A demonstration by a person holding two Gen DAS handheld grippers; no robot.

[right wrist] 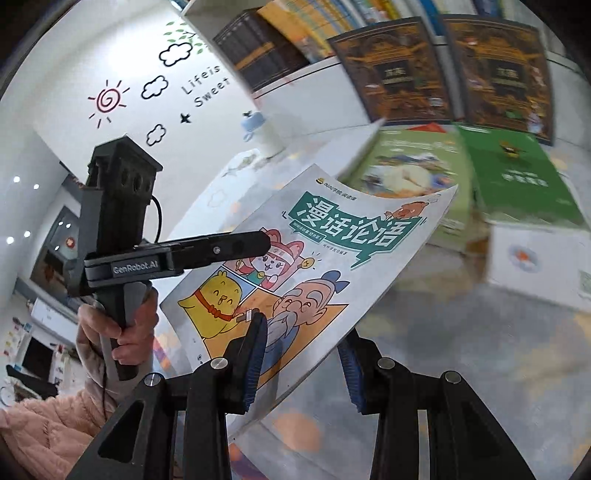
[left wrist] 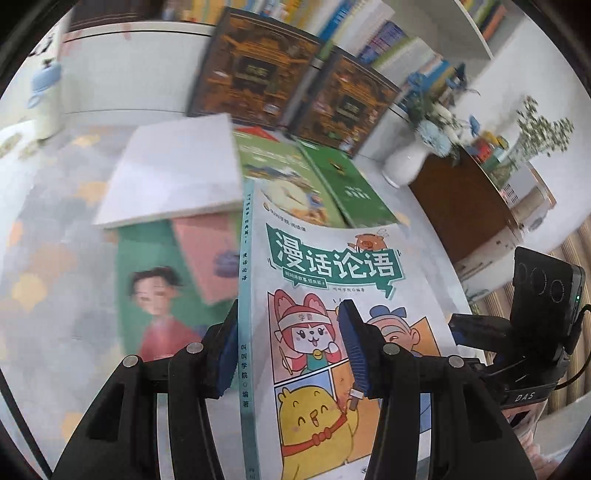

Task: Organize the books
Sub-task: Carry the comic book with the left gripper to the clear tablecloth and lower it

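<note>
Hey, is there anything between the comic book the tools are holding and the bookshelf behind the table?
Partly. The comic book is held above flat books: a white book and green books. Two dark books lean upright against the bookshelf, covering its front.

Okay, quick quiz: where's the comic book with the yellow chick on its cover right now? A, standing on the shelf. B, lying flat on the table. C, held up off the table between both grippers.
C: the comic book is lifted off the table, with the left gripper straddling its spine edge and the right gripper straddling its opposite edge.
</note>
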